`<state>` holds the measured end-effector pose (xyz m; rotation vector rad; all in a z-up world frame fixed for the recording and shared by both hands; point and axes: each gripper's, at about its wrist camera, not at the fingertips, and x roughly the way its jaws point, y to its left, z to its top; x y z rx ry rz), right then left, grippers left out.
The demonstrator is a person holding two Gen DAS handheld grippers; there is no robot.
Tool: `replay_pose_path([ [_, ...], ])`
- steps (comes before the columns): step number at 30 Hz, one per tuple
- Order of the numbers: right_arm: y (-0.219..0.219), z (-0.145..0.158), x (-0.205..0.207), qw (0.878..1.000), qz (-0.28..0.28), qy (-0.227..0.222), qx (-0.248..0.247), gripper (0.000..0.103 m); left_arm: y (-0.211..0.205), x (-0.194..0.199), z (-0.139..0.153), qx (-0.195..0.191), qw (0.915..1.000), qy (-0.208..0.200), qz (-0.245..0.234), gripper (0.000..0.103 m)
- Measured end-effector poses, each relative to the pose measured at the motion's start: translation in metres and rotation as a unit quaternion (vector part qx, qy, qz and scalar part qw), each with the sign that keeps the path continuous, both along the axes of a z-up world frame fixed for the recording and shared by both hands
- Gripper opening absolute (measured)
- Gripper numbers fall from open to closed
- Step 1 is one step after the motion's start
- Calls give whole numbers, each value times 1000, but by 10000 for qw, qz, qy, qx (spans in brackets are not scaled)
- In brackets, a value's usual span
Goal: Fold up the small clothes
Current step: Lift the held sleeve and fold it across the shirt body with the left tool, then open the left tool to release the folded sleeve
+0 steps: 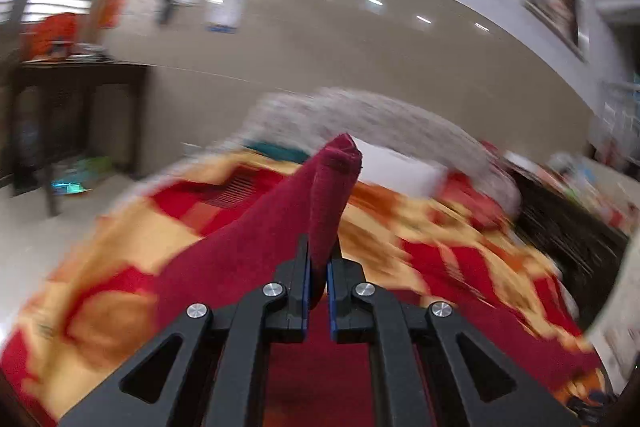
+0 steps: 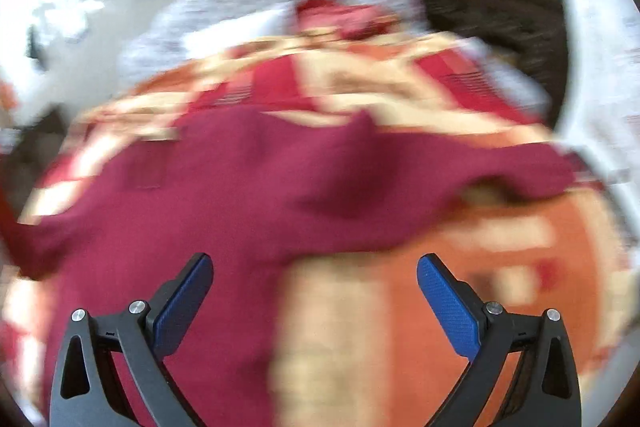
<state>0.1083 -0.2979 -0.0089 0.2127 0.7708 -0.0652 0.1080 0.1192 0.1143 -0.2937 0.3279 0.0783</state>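
A small maroon garment (image 1: 256,231) lies on a red, orange and cream patterned bedspread (image 1: 472,251). My left gripper (image 1: 319,247) is shut on a corner of the garment, and a fold of it stands up between the fingers above the bed. In the right wrist view the garment (image 2: 248,187) spreads across the bedspread (image 2: 500,247), one sleeve reaching right. My right gripper (image 2: 315,269) is open and empty, just above the garment's near edge. Both views are blurred.
A grey speckled pillow (image 1: 360,115) and a white folded item (image 1: 396,167) lie at the far end of the bed. A dark wooden table (image 1: 76,107) stands at the left. A dark headboard (image 2: 500,15) is at the far right.
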Motion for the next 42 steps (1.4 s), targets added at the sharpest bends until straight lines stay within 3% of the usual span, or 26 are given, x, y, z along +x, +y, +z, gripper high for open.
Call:
replay_pose_path([
  [3,-28,-24,2,9979,-449,347,-321,103,-75,25,-22,63,9972,288,-691,6],
  [6,-31,-44,5,9982,-352,324,-354,103,-144,45,-55,349,9877,734,-1334,6],
  [9,-23,-53,5,9989,-233,202,-346,103,-184,58,-84,619,9795,1001,-1632,6],
  [15,-14,-56,2,9987,60,27,-498,103,-221,63,-114,795,9673,1260,-2053,6],
  [26,-19,-62,3,9995,139,79,-287,103,-252,61,-118,864,9514,1399,-2603,9],
  [28,-19,-62,3,9995,140,80,-280,103,-255,60,-119,780,9440,1486,-2841,19],
  [30,-18,-63,3,9995,151,81,-259,103,-260,55,-118,749,9365,1615,-3022,52],
  [31,-19,-63,3,9995,155,87,-245,103,-260,50,-117,682,9341,1625,-3106,60],
  [34,-19,-64,4,9996,164,97,-221,103,-250,27,-104,484,9268,1503,-3408,62],
  [38,-19,-63,3,9996,168,82,-211,103,-202,1,-83,741,9420,1254,-3023,65],
  [42,-20,-33,-3,9990,374,-216,-87,103,-103,-9,-83,585,9709,1225,-1973,67],
])
